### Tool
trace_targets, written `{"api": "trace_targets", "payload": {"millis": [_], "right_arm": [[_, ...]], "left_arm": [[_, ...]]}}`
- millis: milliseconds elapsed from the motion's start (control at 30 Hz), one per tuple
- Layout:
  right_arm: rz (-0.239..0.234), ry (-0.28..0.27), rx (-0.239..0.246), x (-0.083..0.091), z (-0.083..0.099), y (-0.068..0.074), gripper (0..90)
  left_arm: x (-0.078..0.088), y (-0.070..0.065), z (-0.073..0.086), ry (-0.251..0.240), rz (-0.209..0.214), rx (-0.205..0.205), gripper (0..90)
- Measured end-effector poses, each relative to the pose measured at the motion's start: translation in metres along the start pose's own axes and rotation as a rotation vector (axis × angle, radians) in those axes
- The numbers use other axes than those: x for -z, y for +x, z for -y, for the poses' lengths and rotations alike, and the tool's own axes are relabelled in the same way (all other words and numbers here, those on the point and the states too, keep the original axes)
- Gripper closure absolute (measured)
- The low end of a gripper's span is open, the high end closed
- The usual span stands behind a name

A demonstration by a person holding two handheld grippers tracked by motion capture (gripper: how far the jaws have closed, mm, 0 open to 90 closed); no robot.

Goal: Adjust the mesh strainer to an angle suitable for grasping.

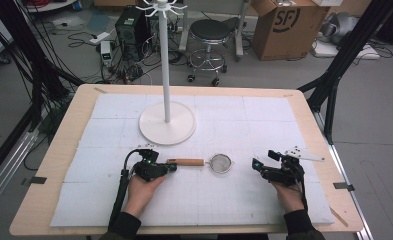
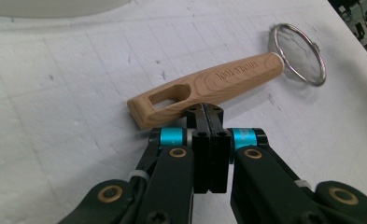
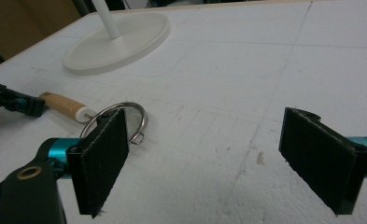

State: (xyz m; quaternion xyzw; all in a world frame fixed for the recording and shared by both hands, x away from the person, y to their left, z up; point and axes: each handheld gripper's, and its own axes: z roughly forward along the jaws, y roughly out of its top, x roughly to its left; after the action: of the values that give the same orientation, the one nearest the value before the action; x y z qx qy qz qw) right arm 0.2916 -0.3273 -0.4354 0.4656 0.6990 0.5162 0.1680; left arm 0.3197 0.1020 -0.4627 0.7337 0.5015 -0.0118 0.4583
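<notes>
Clenched tight with nothing between its jaws, my left claw (image 2: 208, 112) sits right against the side of the strainer's wooden handle (image 2: 209, 86) — touching or just short of it, I can't quite tell. Nothing is gripped yet. Out from there, the strainer (image 1: 220, 163) lies flat on the white foam mat (image 1: 264, 120) covering the desk, handle pointing toward my left hand (image 1: 141, 192), round mesh bowl (image 3: 133, 119) toward my right claw (image 1: 260, 169). That one is spread wide and holding nothing, sitting just beside the mesh. Farther back stands the white hook stand (image 1: 167, 60) on its round base, hooks bare. My read: the job — probably hanging the strainer by its handle slot — has barely begun. Grasp, lift and hang all remain.
</notes>
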Motion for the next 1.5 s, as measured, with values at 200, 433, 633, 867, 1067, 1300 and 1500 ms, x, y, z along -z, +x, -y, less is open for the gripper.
{"api": "trace_targets", "payload": {"millis": [200,433,633,867,1067,1300,1500], "right_arm": [[0.002,0.003,0.0,-0.002,-0.001,0.001,15.7],[-0.008,0.009,0.006,-0.006,-0.002,0.003,15.7],[-0.015,0.007,0.007,-0.01,-0.003,0.004,15.7],[-0.026,0.012,0.017,-0.016,-0.006,0.006,15.7],[-0.035,0.019,0.019,-0.02,-0.007,0.009,15.7],[-0.033,0.015,0.019,-0.02,-0.007,0.009,15.7],[-0.032,0.019,0.021,-0.019,-0.007,0.01,15.7]], "left_arm": [[-0.008,0.0,-0.008,-0.004,-0.024,0.0,90.0],[-0.016,0.004,-0.016,-0.019,-0.028,0.05,90.0],[-0.02,0.006,-0.019,-0.019,-0.012,0.08,90.0],[-0.026,0.007,-0.024,-0.023,-0.004,0.1,90.0],[-0.029,0.008,-0.028,-0.05,-0.006,0.114,90.0],[-0.033,0.008,-0.03,-0.068,-0.004,0.136,90.0],[-0.036,0.004,-0.032,-0.065,-0.03,0.119,90.0]]}}
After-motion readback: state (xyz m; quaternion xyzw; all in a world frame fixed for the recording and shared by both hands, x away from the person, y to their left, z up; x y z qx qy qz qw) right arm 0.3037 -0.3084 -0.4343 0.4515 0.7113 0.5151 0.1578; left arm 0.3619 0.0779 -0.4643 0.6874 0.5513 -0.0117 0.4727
